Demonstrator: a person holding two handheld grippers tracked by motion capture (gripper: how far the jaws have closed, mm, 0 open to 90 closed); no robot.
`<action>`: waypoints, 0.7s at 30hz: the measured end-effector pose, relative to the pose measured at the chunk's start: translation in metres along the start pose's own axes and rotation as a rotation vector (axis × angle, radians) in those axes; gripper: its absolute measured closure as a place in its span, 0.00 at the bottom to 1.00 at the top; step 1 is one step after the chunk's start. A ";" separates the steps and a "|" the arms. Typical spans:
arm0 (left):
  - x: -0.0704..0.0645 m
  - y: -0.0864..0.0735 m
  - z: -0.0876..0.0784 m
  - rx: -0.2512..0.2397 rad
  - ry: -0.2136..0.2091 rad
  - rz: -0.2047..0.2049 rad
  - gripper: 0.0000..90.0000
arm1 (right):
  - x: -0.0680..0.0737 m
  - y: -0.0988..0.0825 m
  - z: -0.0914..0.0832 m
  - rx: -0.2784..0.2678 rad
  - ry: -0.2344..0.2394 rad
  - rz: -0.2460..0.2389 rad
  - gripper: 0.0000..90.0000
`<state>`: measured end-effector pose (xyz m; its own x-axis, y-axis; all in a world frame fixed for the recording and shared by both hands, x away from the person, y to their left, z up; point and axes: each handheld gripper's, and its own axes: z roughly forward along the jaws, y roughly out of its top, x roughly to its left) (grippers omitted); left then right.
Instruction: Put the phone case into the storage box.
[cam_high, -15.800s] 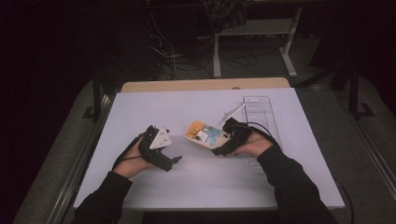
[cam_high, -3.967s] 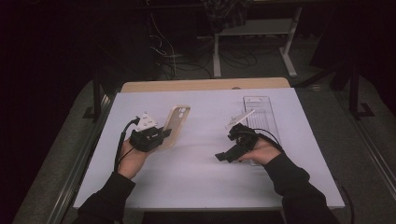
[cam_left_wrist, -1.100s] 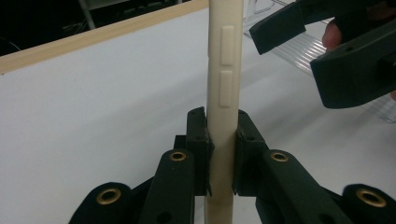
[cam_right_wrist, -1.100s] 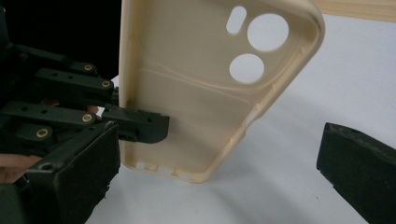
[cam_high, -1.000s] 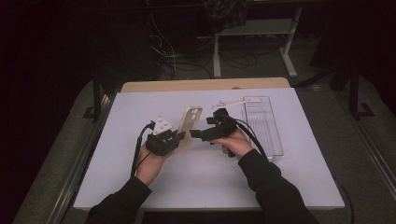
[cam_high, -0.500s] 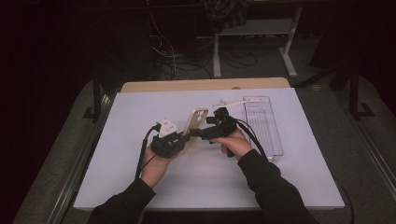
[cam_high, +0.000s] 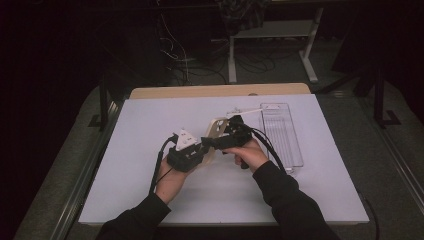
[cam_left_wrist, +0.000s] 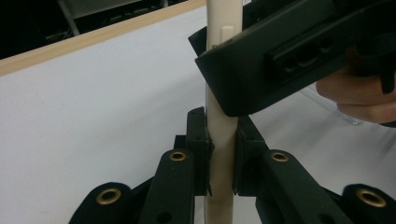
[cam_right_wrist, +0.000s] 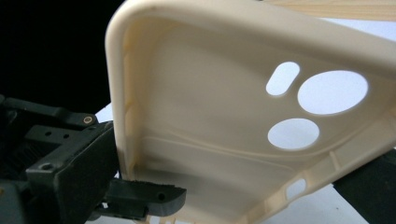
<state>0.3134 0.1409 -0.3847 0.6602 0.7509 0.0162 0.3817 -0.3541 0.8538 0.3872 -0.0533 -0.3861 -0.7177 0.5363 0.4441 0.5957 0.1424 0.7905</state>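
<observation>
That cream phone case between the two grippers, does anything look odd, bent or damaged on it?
Nothing stands out. The phone case looks whole, with clean camera cutouts and no visible cracks. The left gripper clamps its edge, the right gripper meets it above the table.

Cream phone case (cam_right_wrist: 224, 140) before tool (cam_right_wrist: 196, 205)

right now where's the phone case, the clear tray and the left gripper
phone case (cam_right_wrist: 201, 116): right gripper view, its inner back
clear tray (cam_high: 285, 137): high view, its ribbed floor
left gripper (cam_left_wrist: 221, 154): left gripper view, between its jaws
</observation>
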 end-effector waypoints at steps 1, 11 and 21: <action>0.000 0.000 0.000 -0.004 0.000 -0.001 0.89 | 0.000 0.000 0.000 -0.002 0.002 0.001 0.00; -0.006 -0.001 0.002 -0.012 -0.008 0.009 0.88 | -0.001 0.000 0.002 0.010 -0.001 0.027 0.00; -0.006 -0.002 0.003 -0.015 -0.008 0.006 0.88 | 0.000 0.000 0.000 0.007 -0.010 0.023 0.02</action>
<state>0.3106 0.1356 -0.3876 0.6676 0.7443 0.0171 0.3678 -0.3497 0.8616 0.3871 -0.0527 -0.3861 -0.6998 0.5480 0.4582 0.6148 0.1354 0.7770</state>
